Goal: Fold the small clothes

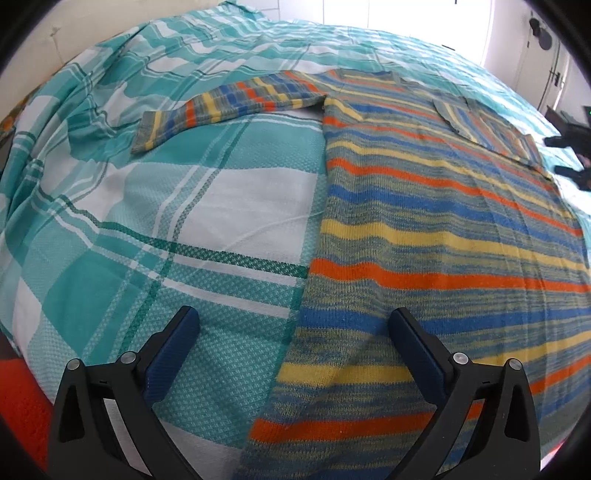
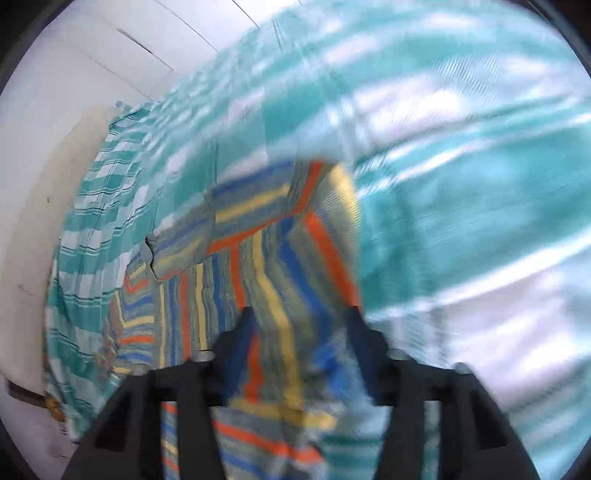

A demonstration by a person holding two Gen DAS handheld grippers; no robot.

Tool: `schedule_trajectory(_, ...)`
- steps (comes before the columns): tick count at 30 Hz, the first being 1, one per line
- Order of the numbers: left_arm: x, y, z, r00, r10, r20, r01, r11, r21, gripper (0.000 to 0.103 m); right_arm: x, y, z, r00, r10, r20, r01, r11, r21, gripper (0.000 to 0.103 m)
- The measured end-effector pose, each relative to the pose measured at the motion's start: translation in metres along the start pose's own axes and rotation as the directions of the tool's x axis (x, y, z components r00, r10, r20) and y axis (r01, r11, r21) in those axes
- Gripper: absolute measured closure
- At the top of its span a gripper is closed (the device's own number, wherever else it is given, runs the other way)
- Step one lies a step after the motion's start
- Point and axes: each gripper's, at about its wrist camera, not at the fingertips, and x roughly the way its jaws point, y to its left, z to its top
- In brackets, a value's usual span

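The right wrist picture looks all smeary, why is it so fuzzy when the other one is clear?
Right wrist view: the sweater and the bedspread are streaked, which is motion blur. Left wrist view: sharp, so the sweater shows its knit, though bright window light washes out the top. Both views bend straight lines, because the lenses are fisheye.

Your sweater (image 1: 443, 229) is a matt, coarse rib knit of striped yarn, and beneath it your bedspread (image 1: 207, 206) is a woven cotton-like check with a raised waffle texture. At lower frame, your left gripper (image 1: 291, 332) shows matt black plastic arms, ridged dark-blue pads (image 1: 173, 343) and small bright metal pins.
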Motion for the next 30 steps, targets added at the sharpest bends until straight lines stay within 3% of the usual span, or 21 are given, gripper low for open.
schedule_trajectory(4, -0.022, -0.003, -0.002, 0.999, -0.043, 0.016, 0.043, 0.999, 0.001, 0.002, -0.06, 0.04, -0.062, 1.0, 0.002, 0.027, 0.003, 0.979, -0.204, 0.035)
schedule_trajectory(7, -0.036, -0.015, -0.01, 0.997, -0.07, 0.038, 0.068, 0.997, 0.041, 0.001, -0.094, 0.063, -0.147, 0.998, -0.053, 0.039, 0.063, 0.94, -0.335, 0.028)
schedule_trajectory(12, -0.021, -0.036, -0.03, 0.997, -0.078, -0.028, 0.081, 0.99, 0.117, 0.001, -0.117, 0.042, -0.252, 0.986, -0.155, 0.062, 0.167, 0.921, -0.352, 0.026)
schedule_trajectory(15, -0.019, -0.039, -0.032, 0.998, -0.07, -0.004, 0.07, 0.99, 0.125, 0.0, -0.107, 0.021, -0.292, 0.968, -0.249, 0.029, 0.242, 0.898, -0.369, 0.012)
schedule_trajectory(16, -0.018, -0.037, -0.032, 0.997, -0.082, -0.012, 0.083, 0.991, 0.11, 0.0, -0.105, 0.026, -0.3, 0.964, -0.253, 0.075, 0.261, 0.867, -0.424, 0.007)
schedule_trajectory(18, -0.017, -0.033, -0.031, 0.994, -0.102, -0.023, 0.104, 0.991, 0.087, 0.0, -0.1, 0.029, -0.302, 0.961, -0.267, 0.078, 0.272, 0.839, -0.472, 0.001)
schedule_trajectory(22, -0.019, -0.035, -0.033, 0.994, -0.102, -0.022, 0.104, 0.99, 0.099, 0.0, -0.1, 0.019, -0.299, 0.97, -0.232, 0.073, 0.24, 0.862, -0.446, 0.0)
schedule_trajectory(26, -0.018, -0.034, -0.033, 0.994, -0.11, -0.025, 0.112, 0.986, 0.12, 0.0, -0.1, 0.019, -0.298, 0.969, -0.233, 0.084, 0.246, 0.857, -0.452, 0.0)
schedule_trajectory(30, -0.026, -0.028, -0.027, 0.988, -0.128, -0.089, 0.137, 0.985, 0.107, 0.001, -0.101, 0.024, -0.303, 0.966, -0.237, 0.103, 0.258, 0.851, -0.457, 0.0)
